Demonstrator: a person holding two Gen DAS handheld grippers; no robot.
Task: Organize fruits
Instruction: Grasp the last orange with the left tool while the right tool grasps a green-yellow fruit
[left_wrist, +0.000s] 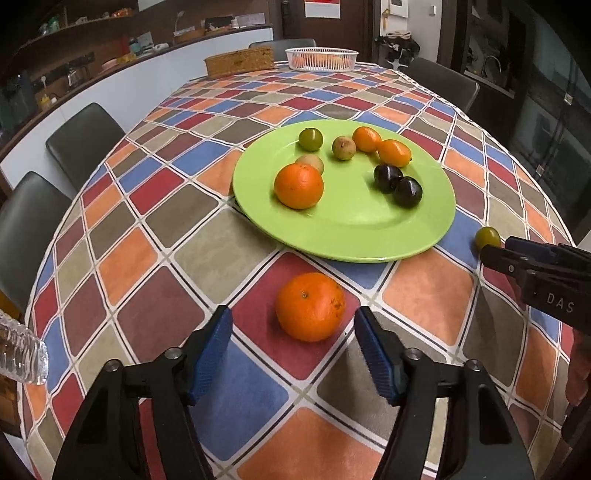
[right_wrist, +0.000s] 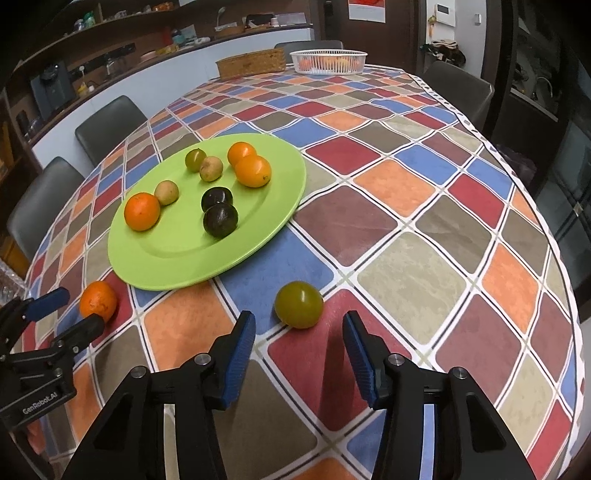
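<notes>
Both grippers wide and empty: left gripper (left_wrist: 293, 350) lined up just behind the loose orange (left_wrist: 310, 306) on the bench (left_wrist: 229, 254), right gripper (right_wrist: 299, 347) just behind the green fruit (right_wrist: 299, 304), neither touching. Both loose fruits sitting off the plate (left_wrist: 351, 236), close to its near rim

Risks, as judged from here:
- round fruit likely to roll off if one pad (left_wrist: 212, 354) nudges it first or the closing comes off-centre; orange nearly fills the gap between pads, little margin
- green fruit smaller and glossy, could squirt out forward toward the plate rim under a hard squeeze
- soft skin, bruising possible with too much force
- two grippers working side by side, right one already visible at the edge of left view; collision possible if both swing to the plate together
- plate already carrying a big orange (left_wrist: 299, 186), two dark fruits (left_wrist: 399, 184), two small oranges (left_wrist: 380, 146), pale and green small ones; dropping in carelessly could knock those rolling

Around: white basket (left_wrist: 321, 59) and wicker box (left_wrist: 238, 62) at the far end, well apart from the action; clear bottle (left_wrist: 22, 354) at left edge; chairs (left_wrist: 83, 144) along the left side. Nothing between grippers and their fruits; free patch on near half of plate
</notes>
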